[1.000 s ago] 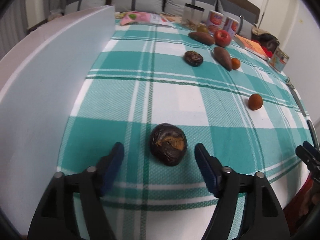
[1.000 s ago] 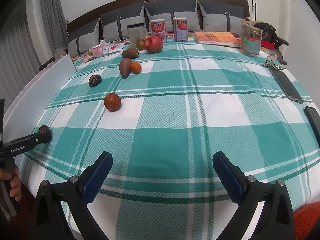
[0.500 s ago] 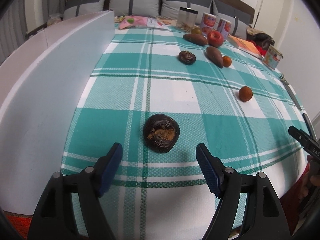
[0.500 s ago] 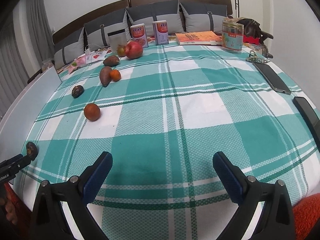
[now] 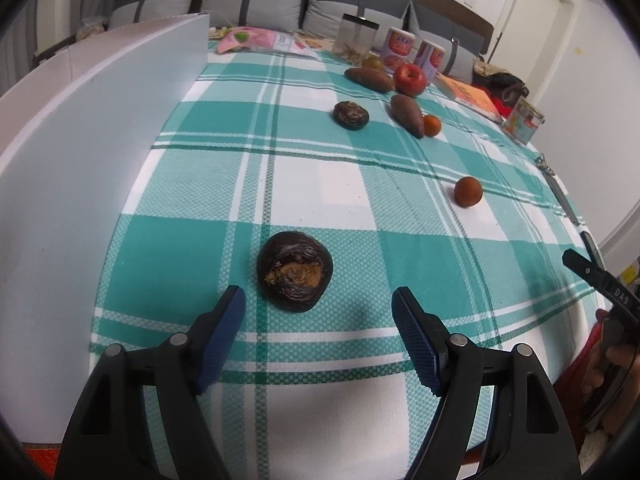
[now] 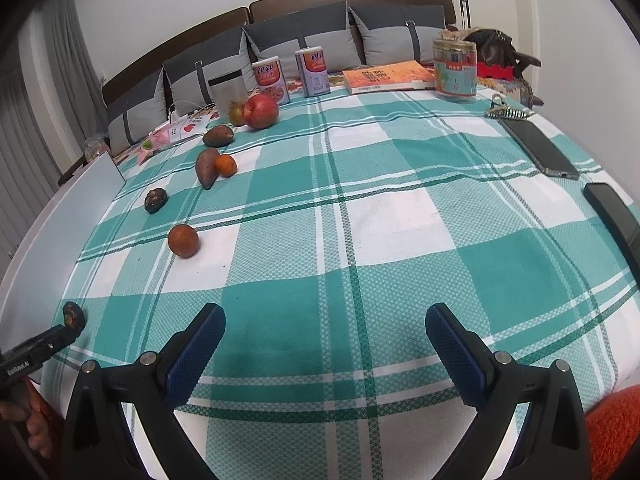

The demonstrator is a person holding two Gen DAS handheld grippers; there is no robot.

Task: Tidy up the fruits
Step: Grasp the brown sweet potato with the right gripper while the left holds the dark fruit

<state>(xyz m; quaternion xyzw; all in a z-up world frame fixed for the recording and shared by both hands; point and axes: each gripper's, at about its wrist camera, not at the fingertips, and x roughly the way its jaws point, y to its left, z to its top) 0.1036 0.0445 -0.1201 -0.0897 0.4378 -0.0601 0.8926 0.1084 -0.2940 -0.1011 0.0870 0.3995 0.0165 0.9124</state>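
Note:
A dark wrinkled fruit (image 5: 295,271) lies on the green plaid cloth just ahead of my left gripper (image 5: 318,308), whose jaws stand open and clear of it. Farther off sit an orange (image 5: 467,191), a second dark fruit (image 5: 351,115), two sweet potatoes (image 5: 407,114), a small orange (image 5: 431,125) and a red apple (image 5: 409,79). My right gripper (image 6: 325,326) hangs open over bare cloth near the front edge. In its view the same orange (image 6: 183,241) and the near dark fruit (image 6: 74,315) lie to the left.
A white board (image 5: 80,128) stands upright along the table's left side. At the back are tins (image 6: 271,79), a clear jar (image 6: 455,70), a book (image 6: 386,77) and cushions. Two dark phones (image 6: 538,147) lie at the right edge.
Both views have shifted slightly as the wrists tilted; the dark fruit now sits a little farther ahead of the left jaws. No fruit moved and both grippers stayed open.

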